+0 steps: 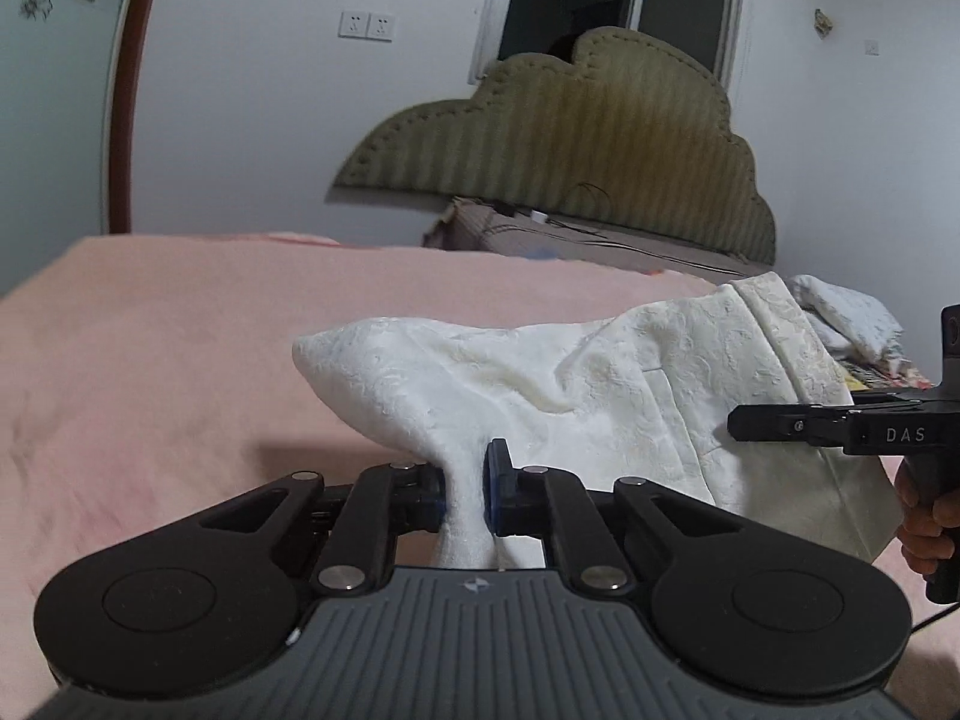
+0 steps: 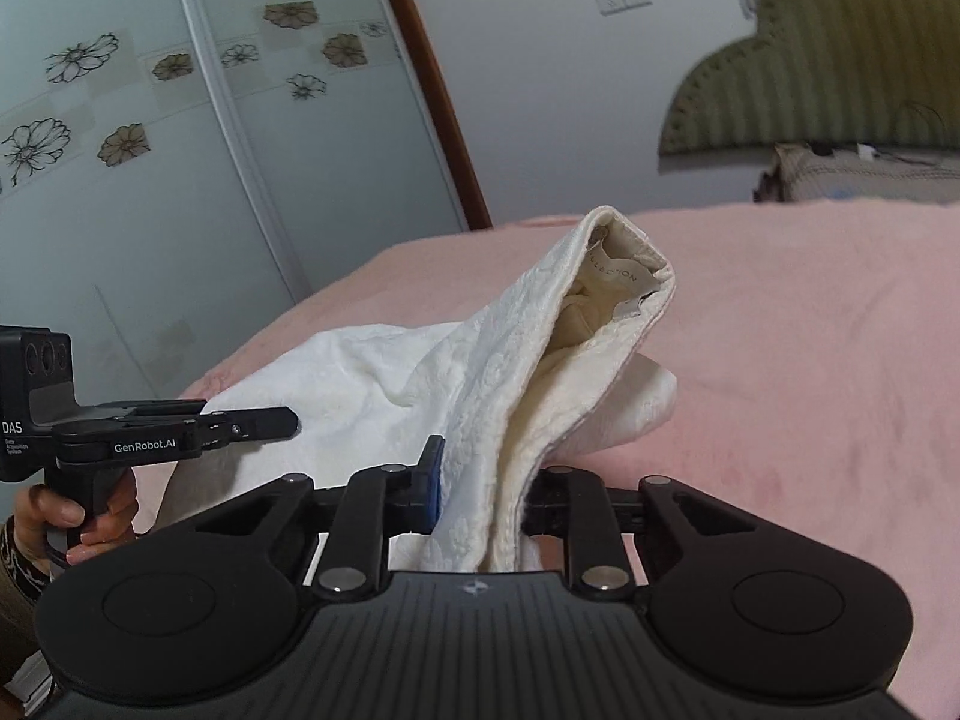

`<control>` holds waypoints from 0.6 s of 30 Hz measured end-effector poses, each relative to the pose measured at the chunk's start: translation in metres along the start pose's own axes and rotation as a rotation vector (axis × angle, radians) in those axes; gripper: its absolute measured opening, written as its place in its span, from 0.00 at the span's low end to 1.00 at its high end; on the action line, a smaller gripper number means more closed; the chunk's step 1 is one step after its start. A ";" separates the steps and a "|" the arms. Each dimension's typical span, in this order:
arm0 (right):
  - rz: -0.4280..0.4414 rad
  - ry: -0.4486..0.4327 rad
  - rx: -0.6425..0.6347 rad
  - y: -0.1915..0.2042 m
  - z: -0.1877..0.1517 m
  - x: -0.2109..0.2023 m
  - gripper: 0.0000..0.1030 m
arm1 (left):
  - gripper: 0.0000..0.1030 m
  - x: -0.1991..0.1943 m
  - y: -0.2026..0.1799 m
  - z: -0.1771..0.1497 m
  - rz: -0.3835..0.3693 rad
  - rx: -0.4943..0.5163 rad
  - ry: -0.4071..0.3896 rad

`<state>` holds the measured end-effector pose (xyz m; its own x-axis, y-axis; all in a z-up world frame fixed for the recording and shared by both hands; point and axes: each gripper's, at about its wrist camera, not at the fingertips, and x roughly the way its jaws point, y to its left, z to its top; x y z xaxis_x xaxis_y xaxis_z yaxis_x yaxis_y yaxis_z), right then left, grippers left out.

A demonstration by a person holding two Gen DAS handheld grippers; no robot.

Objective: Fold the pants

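Note:
White textured pants point(image 1: 540, 384) are held up above a pink bed point(image 1: 150, 360). My left gripper point(image 1: 465, 495) is shut on a bunched edge of the fabric, which runs off to the right. My right gripper point(image 2: 480, 498) is shut on another edge of the pants point(image 2: 510, 396); the waistband opening with a label point(image 2: 618, 276) stands up in front of it. Each gripper shows in the other's view: the right one point(image 1: 735, 423) at the far right, the left one point(image 2: 294, 423) at the far left. The cloth sags between them.
The pink bed sheet point(image 2: 810, 360) spreads all around. A green padded headboard point(image 1: 570, 138) and a mattress end point(image 1: 540, 234) stand at the back. More crumpled cloth point(image 1: 852, 318) lies at the right. A flowered wardrobe door point(image 2: 120, 150) stands on the left.

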<state>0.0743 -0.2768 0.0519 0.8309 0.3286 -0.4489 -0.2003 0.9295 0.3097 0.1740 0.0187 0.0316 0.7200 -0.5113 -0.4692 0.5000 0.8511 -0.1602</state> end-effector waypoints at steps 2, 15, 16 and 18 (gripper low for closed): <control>-0.005 -0.008 -0.028 0.000 0.015 0.023 0.21 | 0.11 0.017 0.012 0.016 0.035 0.005 0.007; -0.140 0.169 0.107 -0.052 0.013 0.151 0.46 | 0.40 0.102 0.059 0.013 0.190 -0.013 0.143; -0.139 0.174 0.132 -0.055 0.011 0.147 0.47 | 0.41 0.096 0.061 0.013 0.200 -0.018 0.136; -0.173 0.176 0.126 -0.051 0.009 0.132 0.47 | 0.43 0.081 0.059 0.013 0.236 -0.017 0.116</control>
<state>0.1989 -0.2825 -0.0160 0.7422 0.2012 -0.6393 0.0117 0.9499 0.3125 0.2681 0.0264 -0.0043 0.7550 -0.2825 -0.5918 0.3160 0.9475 -0.0492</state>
